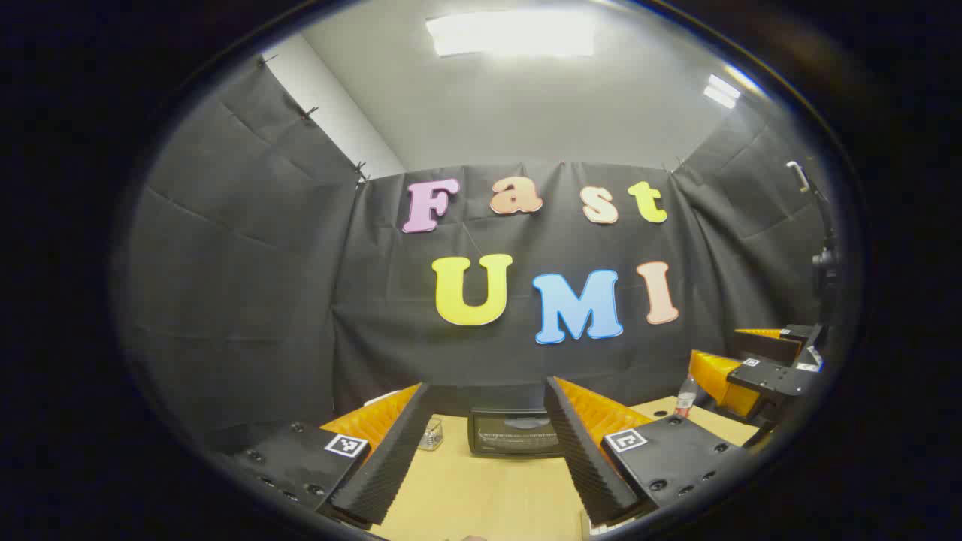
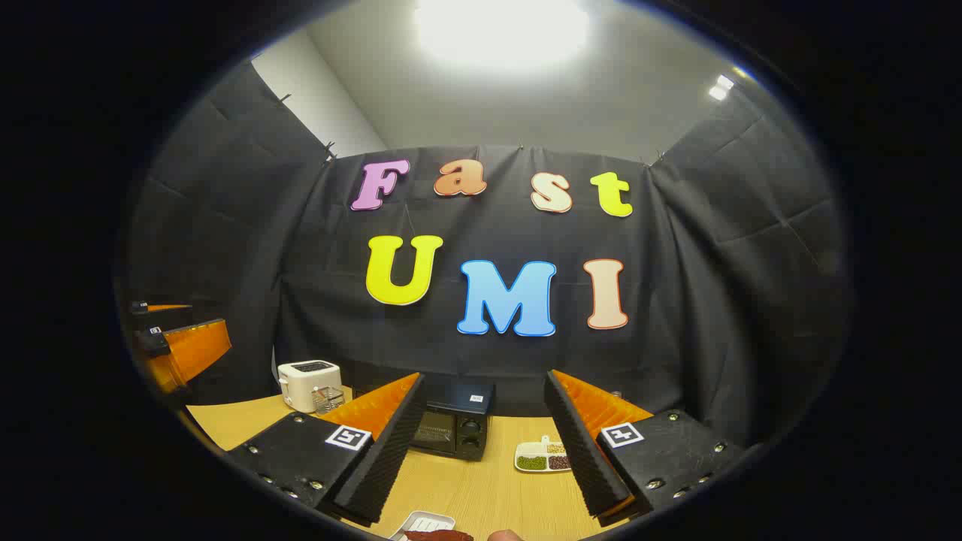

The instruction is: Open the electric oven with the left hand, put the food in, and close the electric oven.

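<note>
In the right gripper view we start at the near edge of the wooden table (image 2: 481, 492), where a small white tray (image 2: 422, 522) holds a dark reddish piece of food (image 2: 438, 535), low and just left of centre, below the gap between our fingers. The right gripper (image 2: 485, 436) hangs above the table with its jaws spread wide and nothing between them. Beyond the fingertips, seen through the gap and a little to the left, stands the black electric oven (image 2: 455, 428) with its door closed and its knobs on its right side. Just right of the oven lies a white divided dish (image 2: 541, 457) with green and brownish grains in its sections, partly hidden behind the right finger. Farther left, at the back of the table, sits a white toaster (image 2: 310, 385) with a small clear container (image 2: 328, 400) just beside it. At the far left edge we see the other gripper, held well apart from the oven.

In the left gripper view the left gripper (image 1: 488, 443) also stands open and empty, its fingers framing the oven (image 1: 515, 433), which lies straight ahead across bare tabletop, not touched by either finger. The clear container (image 1: 431, 434) sits just left of the oven, by the left finger's tip. At the right edge the right gripper (image 1: 751, 368) hovers, with a small bottle (image 1: 685, 397) near it by the back wall
</note>
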Action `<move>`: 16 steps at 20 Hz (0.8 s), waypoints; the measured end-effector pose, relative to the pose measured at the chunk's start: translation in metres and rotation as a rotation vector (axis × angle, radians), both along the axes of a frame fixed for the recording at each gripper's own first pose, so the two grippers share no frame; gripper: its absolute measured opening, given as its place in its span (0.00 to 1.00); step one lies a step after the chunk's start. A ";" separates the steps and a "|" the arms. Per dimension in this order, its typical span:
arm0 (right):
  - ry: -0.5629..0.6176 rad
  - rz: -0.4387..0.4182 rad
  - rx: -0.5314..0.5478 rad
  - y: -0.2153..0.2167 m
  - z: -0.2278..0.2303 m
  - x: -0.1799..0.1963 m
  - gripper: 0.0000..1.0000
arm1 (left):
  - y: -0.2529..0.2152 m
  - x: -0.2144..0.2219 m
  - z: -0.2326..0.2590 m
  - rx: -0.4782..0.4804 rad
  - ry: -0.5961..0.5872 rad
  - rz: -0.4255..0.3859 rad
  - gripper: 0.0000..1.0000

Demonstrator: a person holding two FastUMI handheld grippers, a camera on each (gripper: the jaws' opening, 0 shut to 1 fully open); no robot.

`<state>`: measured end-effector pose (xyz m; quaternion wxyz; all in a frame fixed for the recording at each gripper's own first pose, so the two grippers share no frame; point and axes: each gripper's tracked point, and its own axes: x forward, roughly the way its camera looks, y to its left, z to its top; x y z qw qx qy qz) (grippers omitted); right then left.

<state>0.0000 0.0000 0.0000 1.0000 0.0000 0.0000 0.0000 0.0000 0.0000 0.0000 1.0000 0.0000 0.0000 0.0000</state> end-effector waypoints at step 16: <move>-0.014 -0.007 -0.007 -0.036 -0.015 -0.016 0.95 | -0.038 0.000 -0.013 -0.009 0.006 -0.009 1.00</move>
